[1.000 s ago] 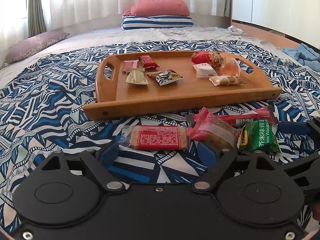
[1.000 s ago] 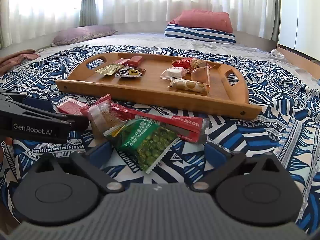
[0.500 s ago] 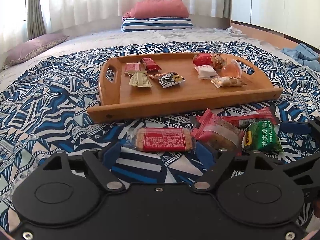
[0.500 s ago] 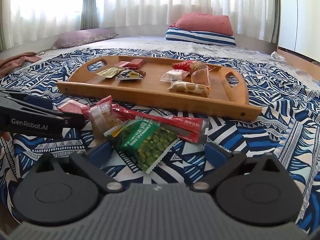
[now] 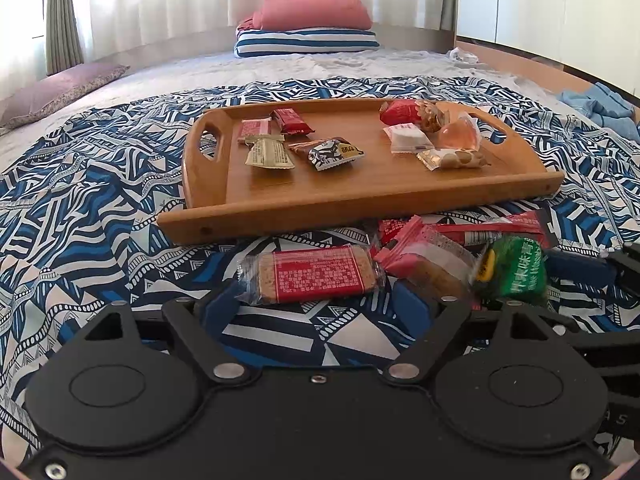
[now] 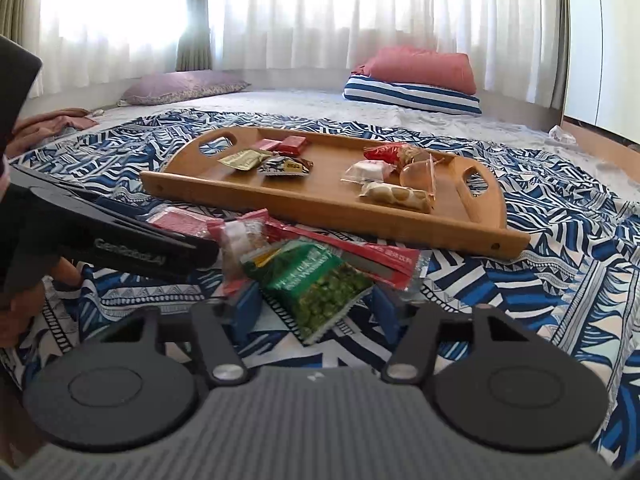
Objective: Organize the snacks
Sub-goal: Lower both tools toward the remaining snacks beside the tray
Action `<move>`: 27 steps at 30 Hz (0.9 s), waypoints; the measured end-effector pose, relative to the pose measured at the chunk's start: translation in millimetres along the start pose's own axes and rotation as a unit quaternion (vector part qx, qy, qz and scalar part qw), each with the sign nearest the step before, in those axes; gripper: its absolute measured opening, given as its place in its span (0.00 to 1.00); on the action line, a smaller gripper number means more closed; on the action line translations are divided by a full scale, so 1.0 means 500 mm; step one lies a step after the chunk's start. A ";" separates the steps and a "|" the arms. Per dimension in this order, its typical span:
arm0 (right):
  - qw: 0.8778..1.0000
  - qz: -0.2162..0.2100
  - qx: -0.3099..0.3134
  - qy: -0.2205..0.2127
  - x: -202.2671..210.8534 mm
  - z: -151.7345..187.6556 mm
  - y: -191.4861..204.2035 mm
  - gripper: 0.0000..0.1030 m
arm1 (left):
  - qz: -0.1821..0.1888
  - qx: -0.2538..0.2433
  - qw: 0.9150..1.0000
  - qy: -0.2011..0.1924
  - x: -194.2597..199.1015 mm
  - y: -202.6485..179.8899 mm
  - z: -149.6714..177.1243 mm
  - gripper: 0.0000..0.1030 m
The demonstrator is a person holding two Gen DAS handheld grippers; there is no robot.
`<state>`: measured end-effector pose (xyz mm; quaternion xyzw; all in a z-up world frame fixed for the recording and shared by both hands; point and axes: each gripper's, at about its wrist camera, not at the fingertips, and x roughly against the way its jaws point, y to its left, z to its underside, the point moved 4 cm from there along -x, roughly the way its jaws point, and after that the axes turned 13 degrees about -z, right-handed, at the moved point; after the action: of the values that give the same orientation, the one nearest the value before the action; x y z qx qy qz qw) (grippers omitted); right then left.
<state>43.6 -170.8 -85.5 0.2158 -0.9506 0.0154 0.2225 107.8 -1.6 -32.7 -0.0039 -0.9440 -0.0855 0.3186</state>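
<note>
A wooden tray (image 5: 360,204) holding several wrapped snacks sits on the patterned blanket. In front of it lie a red biscuit packet (image 5: 316,274), a pink packet (image 5: 424,260), a long red packet (image 5: 500,228) and a green pea packet (image 6: 320,292). My left gripper (image 5: 316,308) is low over the blanket. Its jaws are closing slowly, with the biscuit packet between the blue fingertips and not squeezed. My right gripper (image 6: 316,312) is closing on the green pea packet, and its pads meet the packet's sides. In the left wrist view that packet (image 5: 512,268) looks blurred.
The left gripper's black arm (image 6: 120,248) reaches in from the left beside the snack pile, held by a hand (image 6: 16,312). Pillows (image 5: 308,28) lie at the far end. A blue cloth (image 5: 600,104) lies at the right. The blanket (image 5: 80,220) spreads around the tray.
The right jaws have drawn in from wide open onto the green pea packet, which has shifted slightly. The left jaws have narrowed a little around the biscuit packet.
</note>
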 end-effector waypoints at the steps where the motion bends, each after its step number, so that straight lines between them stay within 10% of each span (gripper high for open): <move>1: 1.000 -0.003 -0.004 0.000 0.002 -0.001 0.000 0.51 | 0.001 0.001 1.000 -0.004 0.002 0.000 0.000 0.68; 9: 0.999 -0.016 -0.026 -0.017 0.031 -0.020 -0.010 0.47 | 0.001 0.015 1.000 -0.002 0.011 0.005 -0.010 0.55; 11: 0.999 -0.016 -0.033 -0.025 0.041 -0.026 -0.015 0.46 | -0.009 0.015 1.000 0.000 0.012 0.008 -0.010 0.17; 27: 0.997 0.015 -0.077 -0.018 0.057 -0.024 -0.042 0.28 | -0.025 0.027 0.999 0.009 0.015 0.019 -0.011 0.20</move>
<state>34.4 -199.6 -63.8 0.1839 -0.9560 -0.0582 0.2210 105.8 6.5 -22.4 0.0292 -0.9428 -0.0683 0.3250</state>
